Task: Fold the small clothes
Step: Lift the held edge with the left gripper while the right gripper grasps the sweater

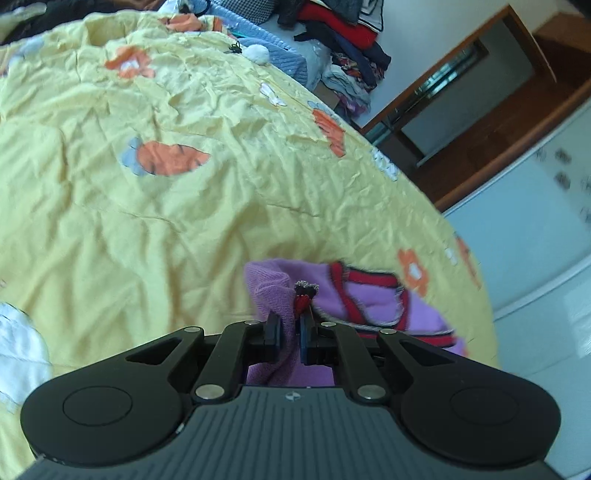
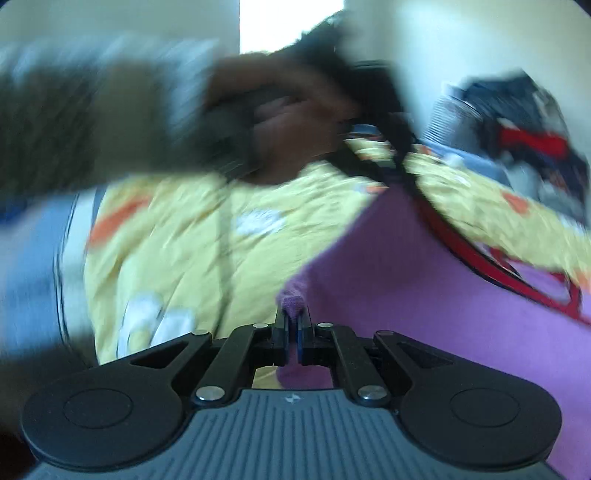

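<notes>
Soft daylight fills both my views, with no hard shadows. From my left wrist the yellow bedsheet [image 1: 207, 206] is evenly lit and fairly sharp at the centre, its creases shaded gently; toward 3 o'clock the white cabinet [image 1: 535, 236] smears and bends with the fisheye curve. From my right wrist nearly everything is streaked by motion blur: my other hand [image 2: 288, 129] at 12 o'clock is a dark smudge, backlit by a blown-out bright window [image 2: 291, 22]. The corners fall off to black.
</notes>
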Tool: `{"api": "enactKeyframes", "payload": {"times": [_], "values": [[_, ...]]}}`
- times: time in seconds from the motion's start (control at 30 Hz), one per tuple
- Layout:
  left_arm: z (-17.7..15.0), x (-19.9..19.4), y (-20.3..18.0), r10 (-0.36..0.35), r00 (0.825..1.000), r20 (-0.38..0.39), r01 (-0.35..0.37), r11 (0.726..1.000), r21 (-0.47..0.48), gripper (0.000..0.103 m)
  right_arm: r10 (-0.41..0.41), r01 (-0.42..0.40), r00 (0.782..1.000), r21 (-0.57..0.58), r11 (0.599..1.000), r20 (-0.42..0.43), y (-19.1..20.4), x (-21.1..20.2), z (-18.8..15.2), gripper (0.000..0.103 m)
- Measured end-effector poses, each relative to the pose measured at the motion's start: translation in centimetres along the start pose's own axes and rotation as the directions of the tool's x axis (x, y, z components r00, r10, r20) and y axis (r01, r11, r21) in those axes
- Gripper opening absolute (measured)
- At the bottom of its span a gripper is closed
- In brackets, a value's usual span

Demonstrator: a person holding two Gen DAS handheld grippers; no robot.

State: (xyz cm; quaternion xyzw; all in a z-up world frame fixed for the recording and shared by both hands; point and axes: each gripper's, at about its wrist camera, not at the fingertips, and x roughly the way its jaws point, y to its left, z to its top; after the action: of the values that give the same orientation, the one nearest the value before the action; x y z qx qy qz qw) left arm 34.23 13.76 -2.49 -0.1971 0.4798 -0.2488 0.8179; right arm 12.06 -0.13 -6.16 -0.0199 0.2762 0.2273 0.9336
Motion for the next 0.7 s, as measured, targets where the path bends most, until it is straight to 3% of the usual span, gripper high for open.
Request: {"api": "enactKeyframes", "payload": {"times": [0.13,0.33,0.6,0.7], "values": [[0.2,1.2,-2.5,-0.076,0.997,0.005,0.076,0.995,-0.064,0.011,0.037,-0.051,0.997,0.236,0.97,0.061,-6.6,-3.3,0.5,0.003],[-0.7,6.2,-7.4,-0.179,0.984,-0.017,0.174,0.972,-0.157,0.01,0.059,-0.128,0.988,0.537,0.834,0.144,-15.7,-7.4,-2.9,0.003],[-3.4,15.1,-16.4,-0.243,0.965,-0.099,0.229,0.964,-0.136,0.01,-0.076,-0.076,0.978,0.672,0.736,0.194,-22.9,-14.5,-8.2,0.003],[-4.6,17.9,-20.1,-0.185,0.975,-0.124,0.177,0.981,-0.076,0.01,-0.135,-0.039,0.972,0.701,0.712,0.191,-25.2,-16.7,-9.7,0.003]]}}
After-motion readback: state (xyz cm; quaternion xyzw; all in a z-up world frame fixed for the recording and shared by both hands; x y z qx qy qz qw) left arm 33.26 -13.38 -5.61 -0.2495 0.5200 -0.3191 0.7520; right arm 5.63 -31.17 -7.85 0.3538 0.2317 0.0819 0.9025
